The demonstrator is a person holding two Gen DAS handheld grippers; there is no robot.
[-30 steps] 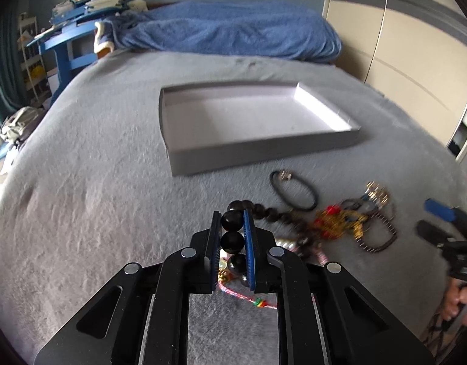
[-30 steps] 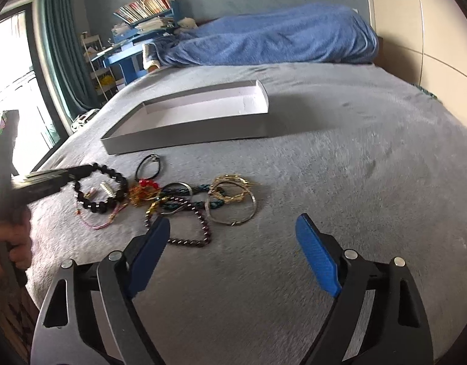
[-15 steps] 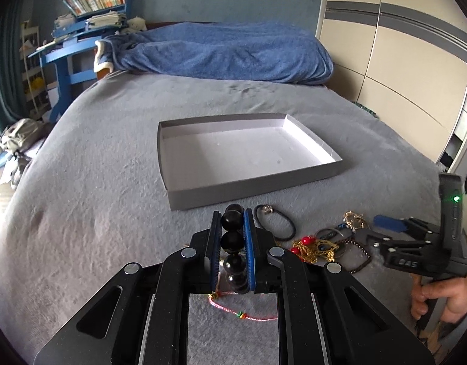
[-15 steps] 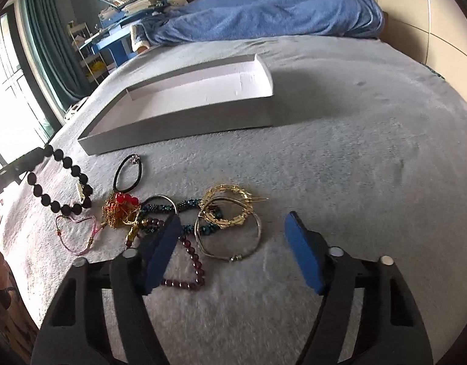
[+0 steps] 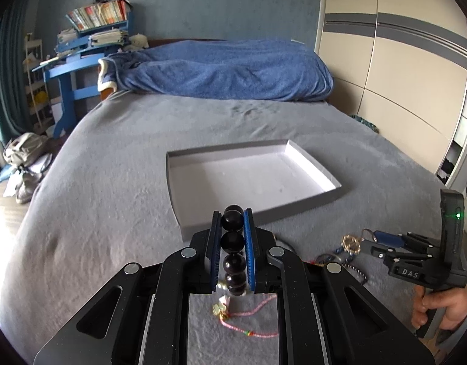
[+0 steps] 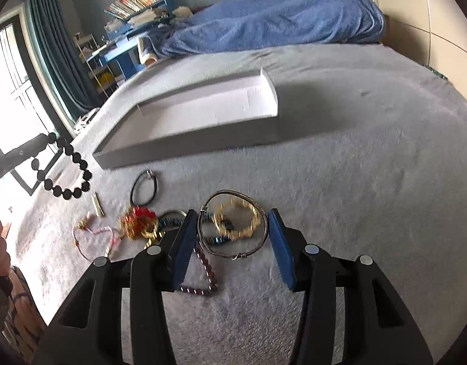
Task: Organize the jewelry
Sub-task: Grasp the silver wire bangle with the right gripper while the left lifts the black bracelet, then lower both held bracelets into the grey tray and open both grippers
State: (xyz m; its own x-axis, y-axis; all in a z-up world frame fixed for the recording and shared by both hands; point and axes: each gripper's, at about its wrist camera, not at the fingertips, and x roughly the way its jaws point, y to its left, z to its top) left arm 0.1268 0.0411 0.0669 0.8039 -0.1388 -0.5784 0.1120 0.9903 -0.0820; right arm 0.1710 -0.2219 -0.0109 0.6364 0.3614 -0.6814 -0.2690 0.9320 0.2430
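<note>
The grey bed (image 6: 370, 182) is carrying a shallow white tray (image 6: 184, 143), lying empty just beyond the tangled jewelry pile (image 6: 160, 228). The left gripper (image 5: 232, 231) is clamping a black bead bracelet (image 5: 232, 238), dangling clear of the bed. The right gripper (image 6: 233, 237) is closing around a silver bangle (image 6: 233, 254), pads not yet pressing; since a gold bracelet (image 6: 236, 219) is lying inside it, both risk being dragged together.

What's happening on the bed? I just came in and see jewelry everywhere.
A person is sorting jewelry with two handheld grippers. The left gripper is shut on a black bead bracelet, lifted off the grey bedspread. The right gripper is closing around a silver bangle and gold bracelet, not yet gripping. The white tray holds nothing yet.
</note>
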